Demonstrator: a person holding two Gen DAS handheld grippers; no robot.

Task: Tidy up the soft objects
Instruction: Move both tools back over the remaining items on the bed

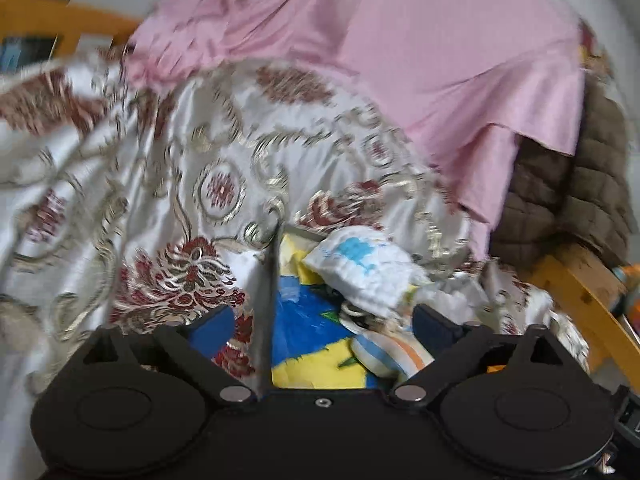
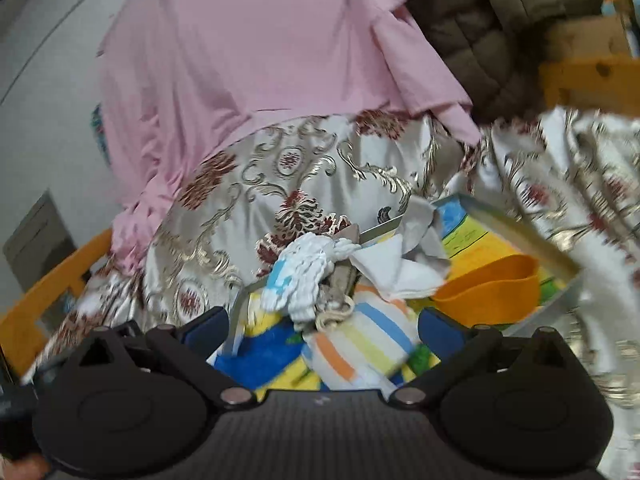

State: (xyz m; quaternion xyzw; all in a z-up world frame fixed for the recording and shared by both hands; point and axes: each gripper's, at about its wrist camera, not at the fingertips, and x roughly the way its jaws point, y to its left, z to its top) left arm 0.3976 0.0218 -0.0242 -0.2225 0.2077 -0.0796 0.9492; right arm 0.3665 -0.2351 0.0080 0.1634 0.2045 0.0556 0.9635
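Bed w/ yellow wood frame (image 2: pixel 52 280) covered by floral satin spread (image 1: pixel 168 168); pink cloth (image 2: pixel 248 60) and brown quilted jacket (image 2: pixel 480 32) lie at far edge, white wall behind. Box (image 2: pixel 520 236) mid-bed holds striped cloth (image 2: pixel 360 344), white knit piece (image 2: pixel 308 276) and orange band (image 2: pixel 488 284). Left gripper (image 1: pixel 322 326) and right gripper (image 2: pixel 320 328) both have jaws spread wide, nothing gripped, above box's near rim.
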